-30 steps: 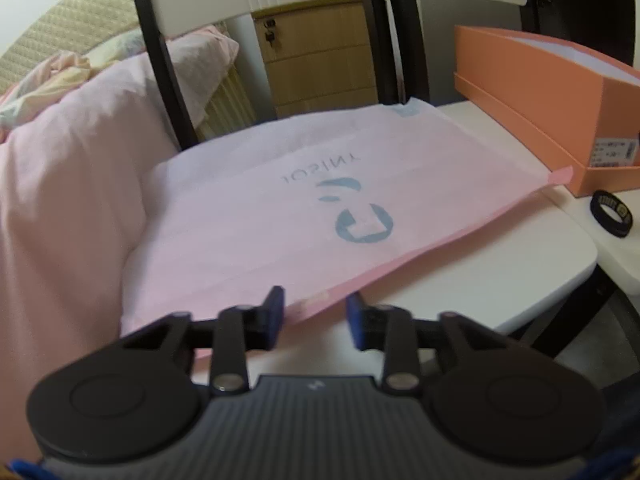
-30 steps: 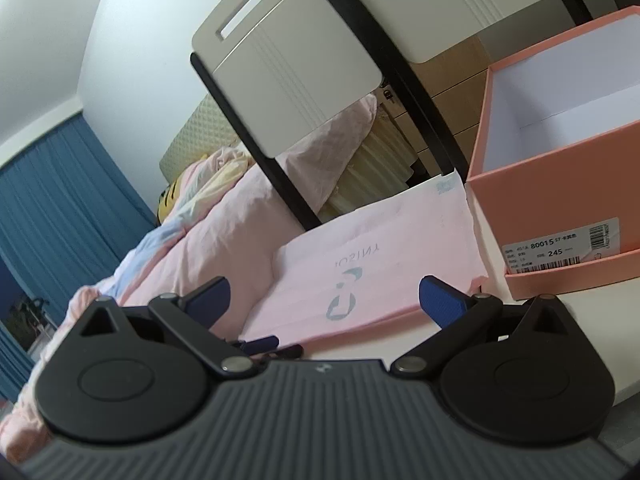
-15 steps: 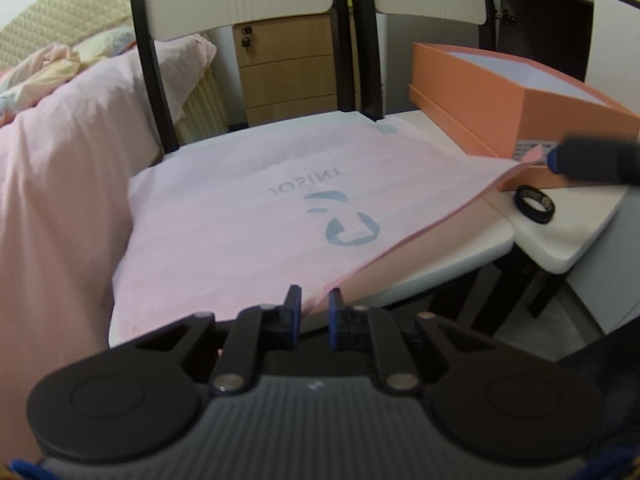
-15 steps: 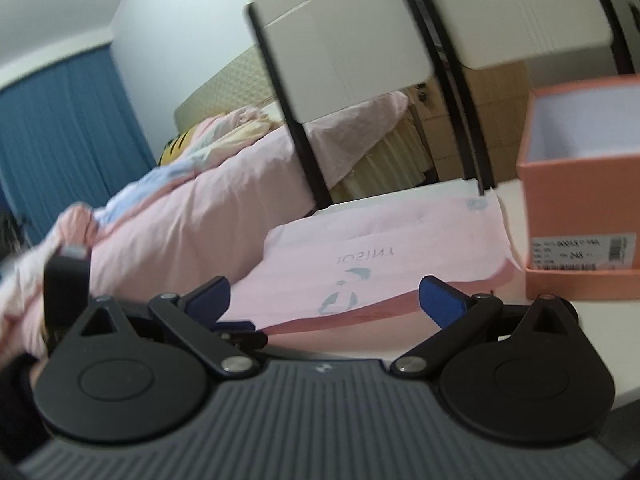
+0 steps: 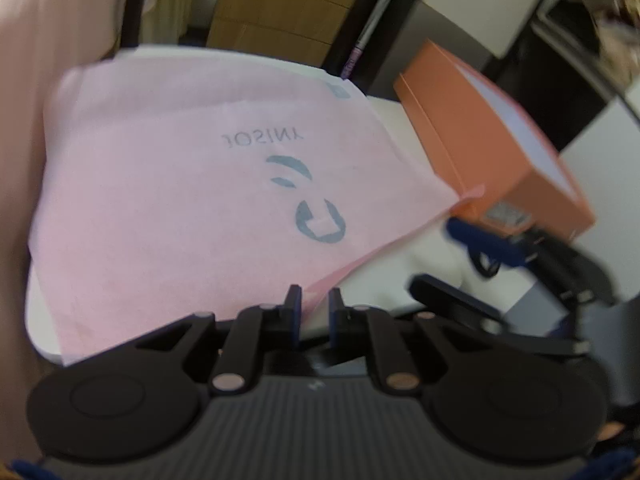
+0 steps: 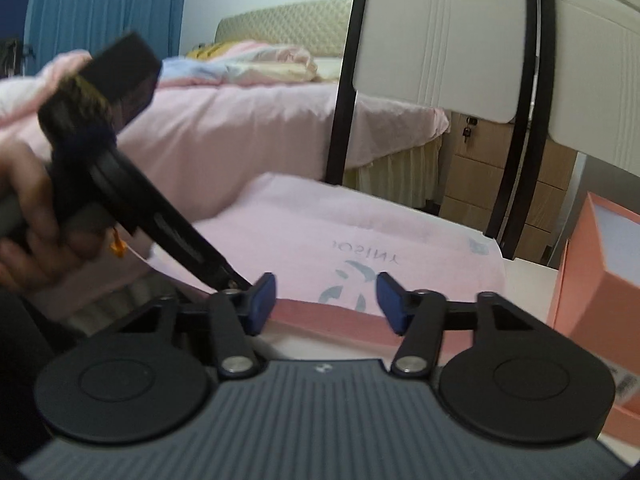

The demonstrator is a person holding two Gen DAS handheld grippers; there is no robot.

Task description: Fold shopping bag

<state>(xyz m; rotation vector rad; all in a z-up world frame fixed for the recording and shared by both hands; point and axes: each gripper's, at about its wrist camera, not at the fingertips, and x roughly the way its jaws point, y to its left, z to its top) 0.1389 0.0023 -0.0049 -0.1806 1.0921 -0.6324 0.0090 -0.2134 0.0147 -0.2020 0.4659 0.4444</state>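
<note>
A flat pink shopping bag (image 5: 180, 200) with a grey logo lies on a white table (image 5: 420, 248). My left gripper (image 5: 316, 308) sits at the bag's near edge. Its jaws are narrowed to a small gap, and the edge runs between them. In the right wrist view a hand holds the left gripper (image 6: 232, 280), angled down onto the bag (image 6: 320, 232). My right gripper (image 6: 326, 304) is open, just short of the same near edge and right of the left one. It also shows, blurred, as the right gripper (image 5: 452, 264) in the left wrist view.
An orange shoe box (image 5: 480, 152), (image 6: 600, 280) stands on the table right of the bag. Two white chair backs with black frames (image 6: 440, 40) rise behind it. A bed with pink covers (image 6: 240, 120) lies to the left, and wooden drawers (image 5: 280, 12) stand behind.
The right gripper has swung left to the bag's near edge beside the left one, and its jaws have narrowed. The left gripper has tilted over the bag, keeping its small gap.
</note>
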